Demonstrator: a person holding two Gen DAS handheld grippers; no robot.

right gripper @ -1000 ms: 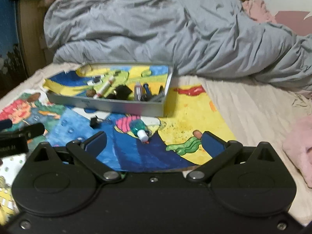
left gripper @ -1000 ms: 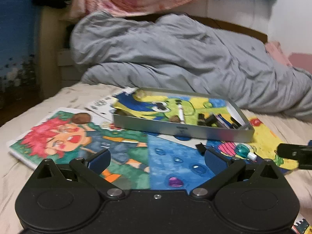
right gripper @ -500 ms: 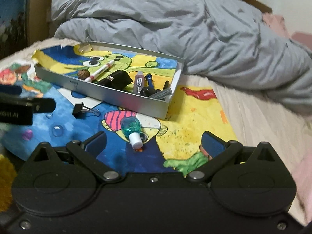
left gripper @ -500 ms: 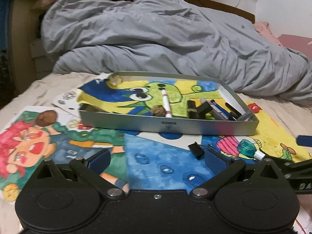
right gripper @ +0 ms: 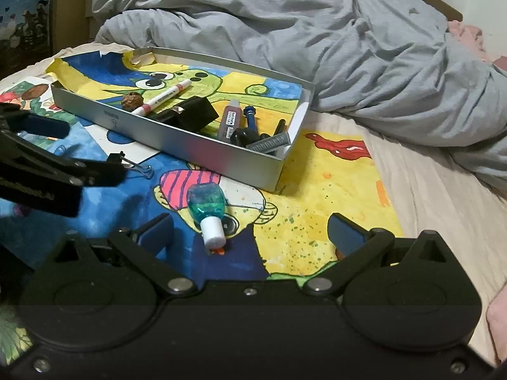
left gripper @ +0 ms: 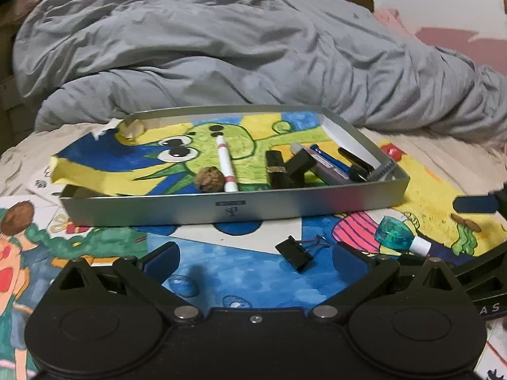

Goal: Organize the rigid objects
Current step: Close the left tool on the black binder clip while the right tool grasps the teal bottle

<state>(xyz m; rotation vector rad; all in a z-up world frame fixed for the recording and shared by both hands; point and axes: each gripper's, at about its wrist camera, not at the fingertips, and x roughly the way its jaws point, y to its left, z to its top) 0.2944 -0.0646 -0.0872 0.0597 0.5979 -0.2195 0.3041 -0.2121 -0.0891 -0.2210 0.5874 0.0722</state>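
Silver tin [left gripper: 234, 210] rests on painted sheets spread over the bed, already holding a marker [left gripper: 226, 167], a nut and dark items. Two strays lie just in front of the tin: a binder clip [left gripper: 293, 256] and a teal bottle [right gripper: 206, 204]. Left gripper [left gripper: 253, 261] and right gripper [right gripper: 250, 232] each hover with fingers released and empty, judged positioned to collect one stray apiece.

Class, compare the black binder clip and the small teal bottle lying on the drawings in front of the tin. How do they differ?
The binder clip is black and opaque with wire handles; the teal bottle is see-through with a white cap. The binder clip sits in front of the left gripper; the teal bottle lies between the right gripper fingers. Both lie outside the tin.
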